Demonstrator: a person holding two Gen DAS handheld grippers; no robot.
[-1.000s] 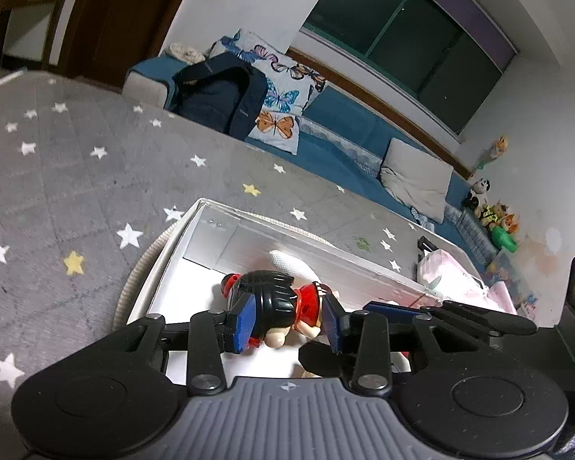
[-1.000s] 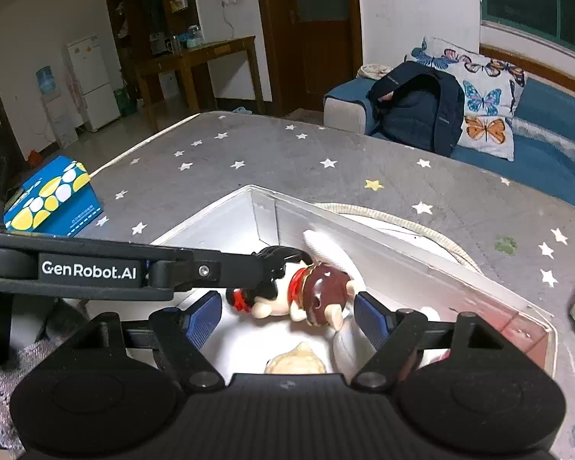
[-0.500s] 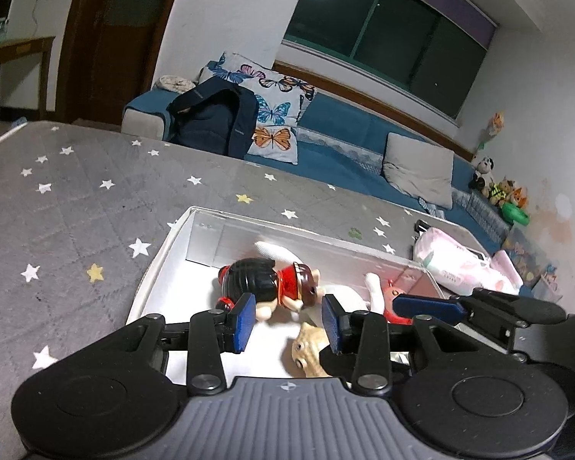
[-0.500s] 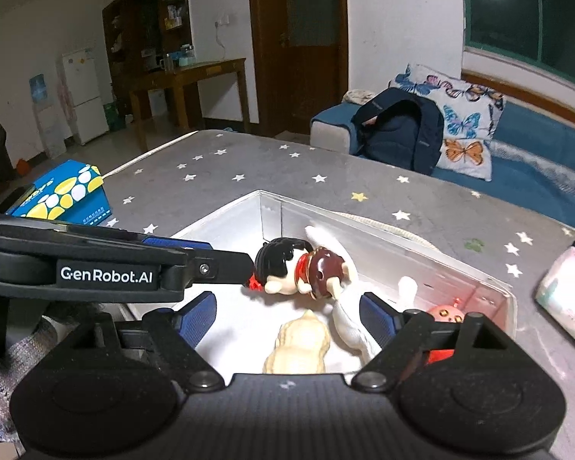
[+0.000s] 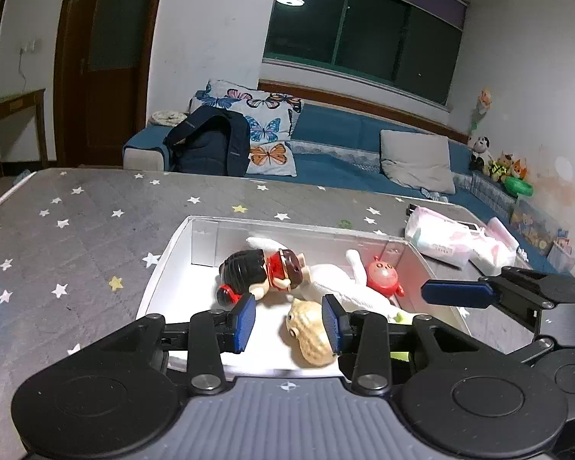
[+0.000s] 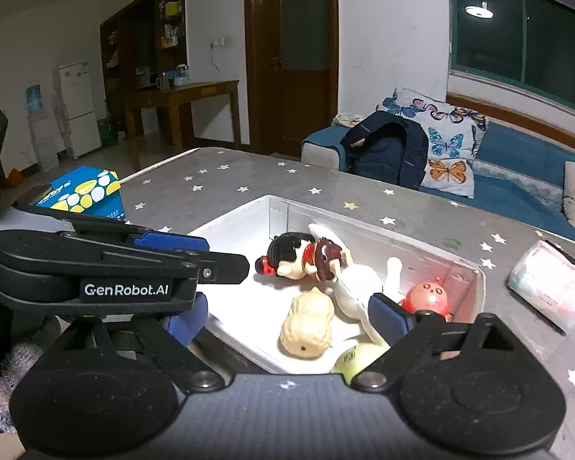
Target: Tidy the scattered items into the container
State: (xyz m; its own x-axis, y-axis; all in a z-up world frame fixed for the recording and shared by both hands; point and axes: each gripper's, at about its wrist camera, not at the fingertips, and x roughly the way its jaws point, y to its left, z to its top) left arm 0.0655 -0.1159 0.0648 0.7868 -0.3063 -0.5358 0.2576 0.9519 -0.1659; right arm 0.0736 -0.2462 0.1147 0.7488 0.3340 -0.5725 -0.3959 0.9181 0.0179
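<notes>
A home living room at night: long blue sofa (image 5: 364,161) with butterfly-print cushions (image 5: 264,130), brown wooden door (image 6: 291,53), white fridge (image 6: 78,107) beside a wooden side table (image 6: 180,96), small plush toys (image 5: 498,161) lined along the wall, dark window (image 5: 364,30).

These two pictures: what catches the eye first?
A clear box on a starry grey table holds toys: a black-haired doll, a red round figure and a peanut-shaped toy. The left tool and right tool hover open, empty, over it.
</notes>
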